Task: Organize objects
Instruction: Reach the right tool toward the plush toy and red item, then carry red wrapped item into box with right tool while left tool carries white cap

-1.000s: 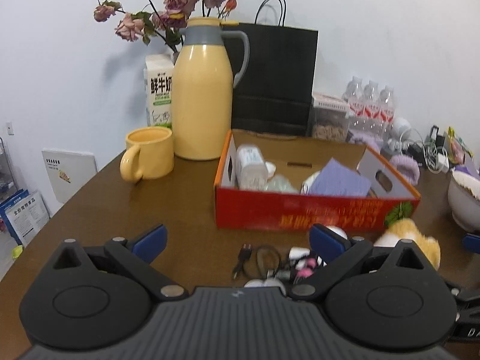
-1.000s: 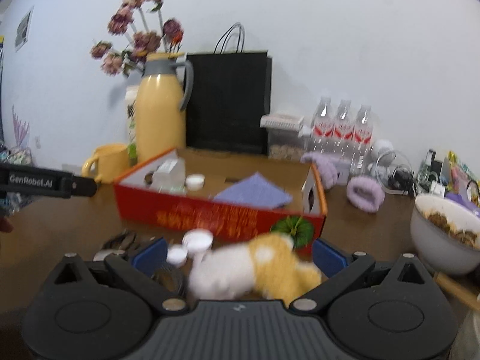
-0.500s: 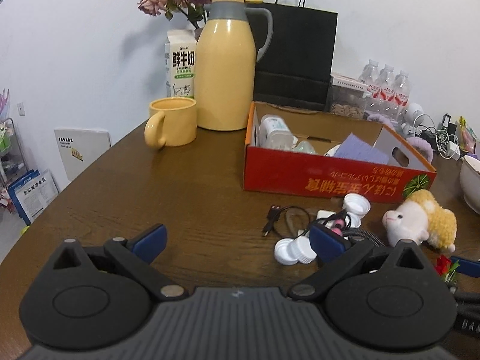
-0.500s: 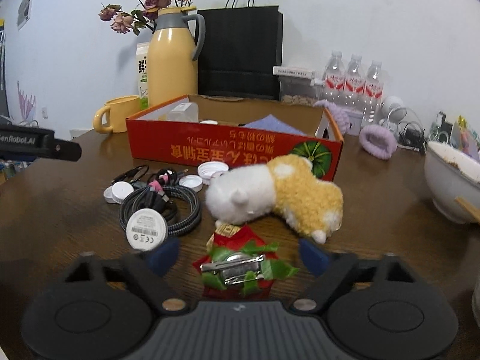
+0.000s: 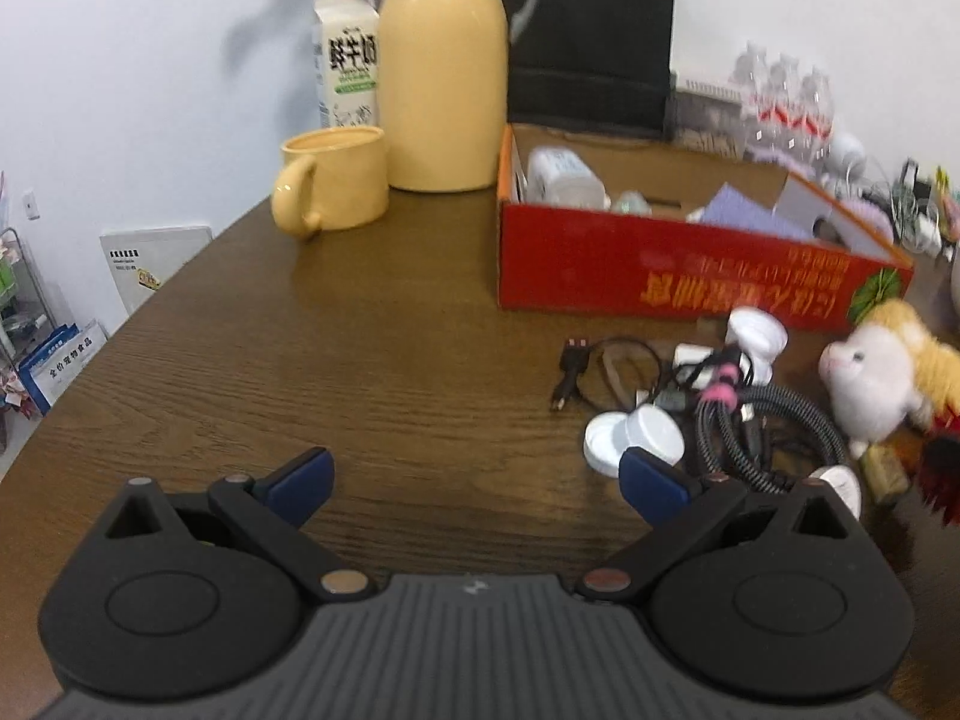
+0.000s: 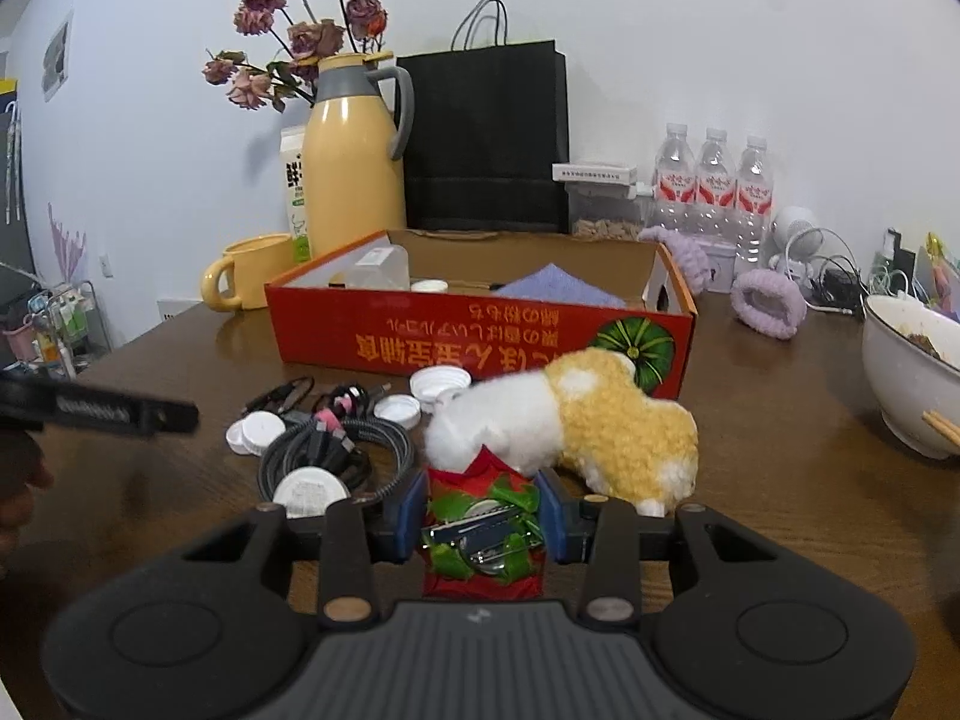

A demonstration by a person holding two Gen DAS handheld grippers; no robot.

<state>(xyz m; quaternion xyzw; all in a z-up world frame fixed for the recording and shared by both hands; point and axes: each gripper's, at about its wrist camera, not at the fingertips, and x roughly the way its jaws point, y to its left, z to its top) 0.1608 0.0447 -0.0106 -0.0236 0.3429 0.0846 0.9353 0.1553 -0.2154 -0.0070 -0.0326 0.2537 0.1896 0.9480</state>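
Observation:
My right gripper (image 6: 483,519) has its jaws closing, and the blue pads press both sides of a red and green flower hair clip (image 6: 480,540) with a metal clasp. Just beyond the clip lies a white and yellow plush toy (image 6: 570,426). To its left sit a coil of cables (image 6: 336,444), white caps (image 6: 258,429) and a round white charger (image 6: 309,492). Behind them stands the red cardboard box (image 6: 480,336) with a bottle and a purple cloth inside. My left gripper (image 5: 474,480) hangs open over bare table, left of the caps (image 5: 636,432) and cables (image 5: 750,420).
A yellow jug (image 6: 351,174), a yellow mug (image 5: 330,180), a milk carton (image 5: 351,66) and a black paper bag (image 6: 486,132) stand behind the box. At the right are water bottles (image 6: 714,180), purple hair ties (image 6: 768,303) and a white bowl (image 6: 900,360) with chopsticks.
The right jaws went from wide open to closed on the red hair clip. The left gripper sank toward the table and came nearer the caps and cables.

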